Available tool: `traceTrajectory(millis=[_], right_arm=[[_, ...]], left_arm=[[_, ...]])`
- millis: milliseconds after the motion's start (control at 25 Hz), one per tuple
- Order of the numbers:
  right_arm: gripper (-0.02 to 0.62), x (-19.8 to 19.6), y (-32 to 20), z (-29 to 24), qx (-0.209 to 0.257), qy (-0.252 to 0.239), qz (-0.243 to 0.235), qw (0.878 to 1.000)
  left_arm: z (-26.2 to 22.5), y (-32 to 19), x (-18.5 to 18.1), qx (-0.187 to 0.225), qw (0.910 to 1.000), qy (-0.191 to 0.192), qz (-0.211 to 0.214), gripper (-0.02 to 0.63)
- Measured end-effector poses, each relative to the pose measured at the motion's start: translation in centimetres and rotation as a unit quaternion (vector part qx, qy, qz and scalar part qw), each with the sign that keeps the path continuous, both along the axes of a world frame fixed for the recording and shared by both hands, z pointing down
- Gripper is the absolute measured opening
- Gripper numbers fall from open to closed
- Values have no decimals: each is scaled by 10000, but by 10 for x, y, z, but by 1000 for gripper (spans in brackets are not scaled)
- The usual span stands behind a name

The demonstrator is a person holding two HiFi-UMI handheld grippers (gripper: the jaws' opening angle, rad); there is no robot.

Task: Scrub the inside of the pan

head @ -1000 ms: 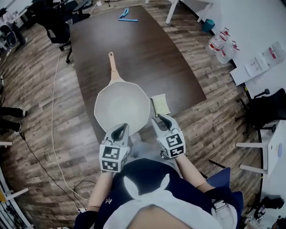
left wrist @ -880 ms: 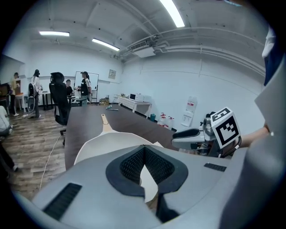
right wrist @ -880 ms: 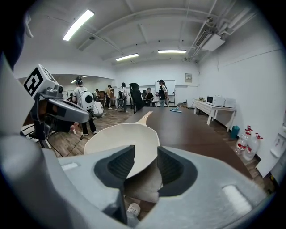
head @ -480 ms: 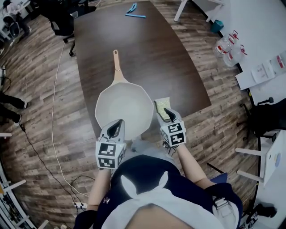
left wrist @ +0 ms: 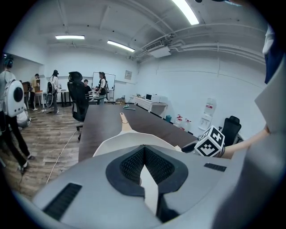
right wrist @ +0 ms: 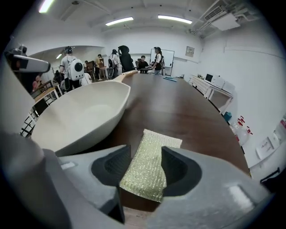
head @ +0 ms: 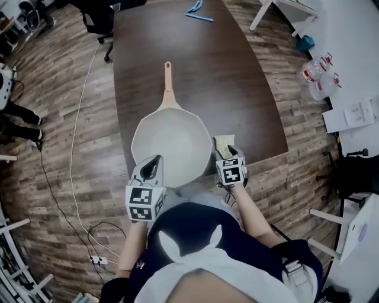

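A cream pan [head: 172,142] sits on the dark table [head: 237,77], its long handle [head: 168,83] pointing away from me. To its right, by the table's near edge, a yellow-green scrub sponge [head: 224,143] lies flat. My right gripper [head: 231,155] points down over the sponge. Its jaws have just been opening, and in the right gripper view the sponge [right wrist: 149,161] lies between the spread pads of that gripper [right wrist: 146,169] without being pressed. The pan [right wrist: 80,116] is at their left. My left gripper [head: 153,165] hovers shut and empty at the pan's near left rim [left wrist: 129,139].
A blue tool [head: 195,10] lies at the table's far end. Water bottles [head: 317,74] stand on the floor at the right, and a cable [head: 74,136] runs along the floor at the left. Office chairs and several people are beyond the table's far end.
My right gripper has dropped forward and down onto the sponge with its jaws spread wider. The left gripper has shifted a little along the pan's near rim.
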State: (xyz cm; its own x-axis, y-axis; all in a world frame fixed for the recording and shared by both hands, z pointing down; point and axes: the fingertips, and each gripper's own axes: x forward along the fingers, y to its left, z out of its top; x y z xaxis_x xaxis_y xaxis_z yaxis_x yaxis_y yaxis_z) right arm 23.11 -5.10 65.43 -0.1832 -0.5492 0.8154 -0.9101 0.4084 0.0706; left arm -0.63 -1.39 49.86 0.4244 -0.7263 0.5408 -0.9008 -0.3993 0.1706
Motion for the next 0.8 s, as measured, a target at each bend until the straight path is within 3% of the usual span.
traceTrajectory(millis=[200, 440, 800], right_arm=[[210, 7, -5, 20, -291, 172, 218, 9992], [194, 10, -13, 29, -437, -4, 361, 9984], [92, 9, -8, 28, -563, -156, 287, 9979]], left_arm=[[8, -8, -18, -59, 9996, -31, -273, 5], [18, -17, -35, -132, 9980, -115, -610, 5], [33, -18, -58, -306, 9950, -231, -922, 5]])
